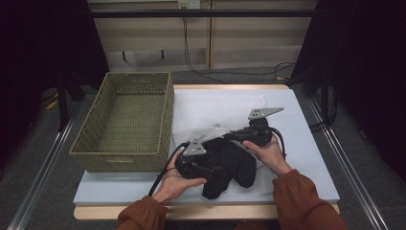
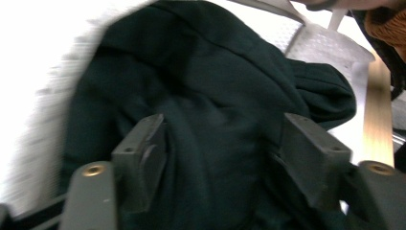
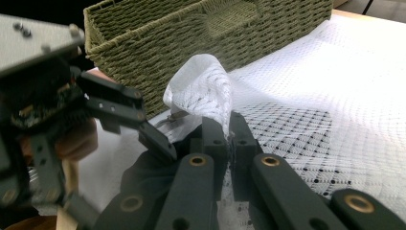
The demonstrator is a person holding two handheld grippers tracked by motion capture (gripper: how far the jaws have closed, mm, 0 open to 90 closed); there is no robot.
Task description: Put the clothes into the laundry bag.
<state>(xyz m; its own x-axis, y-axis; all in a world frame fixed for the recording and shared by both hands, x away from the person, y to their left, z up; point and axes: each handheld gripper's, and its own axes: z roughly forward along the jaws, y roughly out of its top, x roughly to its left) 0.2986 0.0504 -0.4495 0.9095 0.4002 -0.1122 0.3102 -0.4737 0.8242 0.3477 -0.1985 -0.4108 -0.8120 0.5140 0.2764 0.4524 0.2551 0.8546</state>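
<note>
A: Where's the dark garment (image 1: 229, 165)?

B: On the table's white cover (image 1: 306, 143), partly inside the white mesh bag (image 3: 203, 88). Your right gripper (image 3: 229, 127) is clamped on the bag's edge, probably to keep its mouth up.

A: And my left gripper (image 2: 222, 158)?

B: Jaws spread, straddling the cloth without pinching it, pointed level toward the right one. The wicker basket (image 1: 125, 120) sits beside.

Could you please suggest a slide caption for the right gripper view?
Right claw shut on white mesh bag, dark garment below, left claw and woven basket beyond.
</note>
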